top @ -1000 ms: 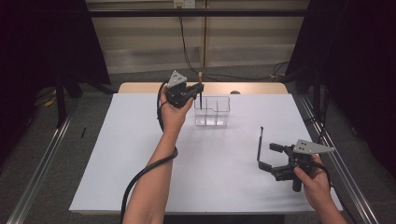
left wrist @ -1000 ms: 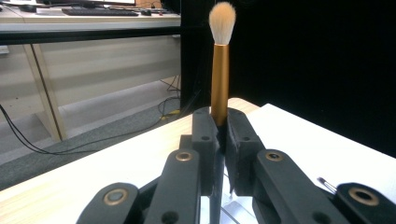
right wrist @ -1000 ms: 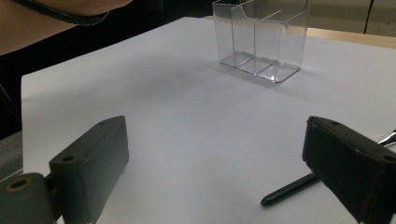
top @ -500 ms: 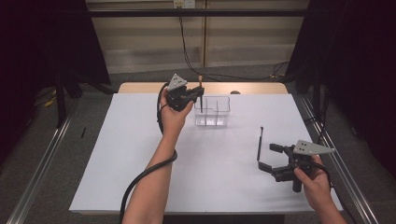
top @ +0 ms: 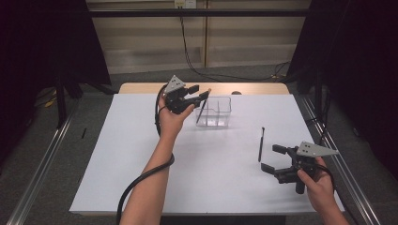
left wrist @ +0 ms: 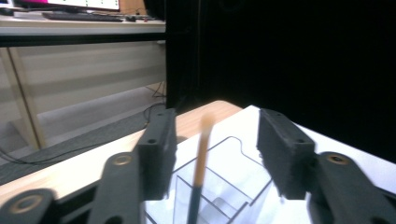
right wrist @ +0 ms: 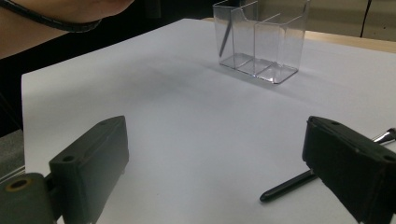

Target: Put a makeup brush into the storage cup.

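Observation:
A clear plastic organiser [top: 219, 112] with several compartments stands at the far middle of the white table. My left gripper [top: 202, 92] hovers over its left end. Its jaws have just been opening and now stand apart. A thin dark pen with an orange-tan top [left wrist: 201, 154] stands between them in the left compartment, touching neither pad; in the high view it leans there [top: 200, 111]. My right gripper [top: 271, 158] rests open near the front right. A black pen [top: 260, 144] lies on the table just beyond it, close to one jaw in the right gripper view [right wrist: 294, 183].
The organiser [right wrist: 261, 39] shows up ahead in the right gripper view, with the leaning pen [right wrist: 225, 39] inside. The white sheet [top: 141, 164] covers the table, with a wooden strip [top: 141, 87] along its far edge. Metal rails run down both sides.
The left gripper's jaws have opened and let go of the pen, which now leans in the organiser's left compartment. The right gripper has not moved.

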Available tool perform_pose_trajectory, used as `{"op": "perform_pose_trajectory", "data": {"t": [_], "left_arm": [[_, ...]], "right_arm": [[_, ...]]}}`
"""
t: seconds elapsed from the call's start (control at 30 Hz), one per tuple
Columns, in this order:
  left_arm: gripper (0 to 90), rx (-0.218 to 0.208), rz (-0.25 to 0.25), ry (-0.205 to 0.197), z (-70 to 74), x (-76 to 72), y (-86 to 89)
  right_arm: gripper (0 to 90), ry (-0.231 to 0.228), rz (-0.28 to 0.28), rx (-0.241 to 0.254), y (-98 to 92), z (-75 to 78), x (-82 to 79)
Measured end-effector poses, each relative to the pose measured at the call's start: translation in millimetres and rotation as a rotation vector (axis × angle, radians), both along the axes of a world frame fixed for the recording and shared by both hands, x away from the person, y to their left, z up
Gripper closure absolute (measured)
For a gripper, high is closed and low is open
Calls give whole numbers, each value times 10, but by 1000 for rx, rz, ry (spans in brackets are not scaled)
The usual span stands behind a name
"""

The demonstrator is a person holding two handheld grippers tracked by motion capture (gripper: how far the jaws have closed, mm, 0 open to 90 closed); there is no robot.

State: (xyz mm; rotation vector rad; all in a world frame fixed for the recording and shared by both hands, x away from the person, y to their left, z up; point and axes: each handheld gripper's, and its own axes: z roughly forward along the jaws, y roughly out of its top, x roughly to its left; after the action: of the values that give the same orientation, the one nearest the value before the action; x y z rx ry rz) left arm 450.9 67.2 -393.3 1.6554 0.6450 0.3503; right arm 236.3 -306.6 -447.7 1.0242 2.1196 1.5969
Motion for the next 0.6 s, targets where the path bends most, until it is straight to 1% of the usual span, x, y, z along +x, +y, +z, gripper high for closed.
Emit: {"op": "perform_pose_trajectory", "data": {"t": [0.03, 0.13, 0.2, 0.3, 0.4, 0.6], "left_arm": [[406, 3, -4, 2, -1, -7, 12], [308, -14, -5, 59, -4, -37, 50], [262, -17, -2, 47, 0, -65, 77], [200, -28, -13, 40, 5, -113, 120], [173, -24, -31, 27, 12, -169, 150], [110, -24, -53, 33, -5, -277, 196]], "right_arm": [[68, 1, -1, 0, -3, -1, 0], [68, 1, 0, 1, -1, -3, -1], [68, 0, 1, 0, 3, -1, 0], [68, -1, 1, 2, 12, 1, 2], [68, -2, 3, 3, 22, 2, 5], [68, -2, 3, -2, 26, -6, 9]]}}
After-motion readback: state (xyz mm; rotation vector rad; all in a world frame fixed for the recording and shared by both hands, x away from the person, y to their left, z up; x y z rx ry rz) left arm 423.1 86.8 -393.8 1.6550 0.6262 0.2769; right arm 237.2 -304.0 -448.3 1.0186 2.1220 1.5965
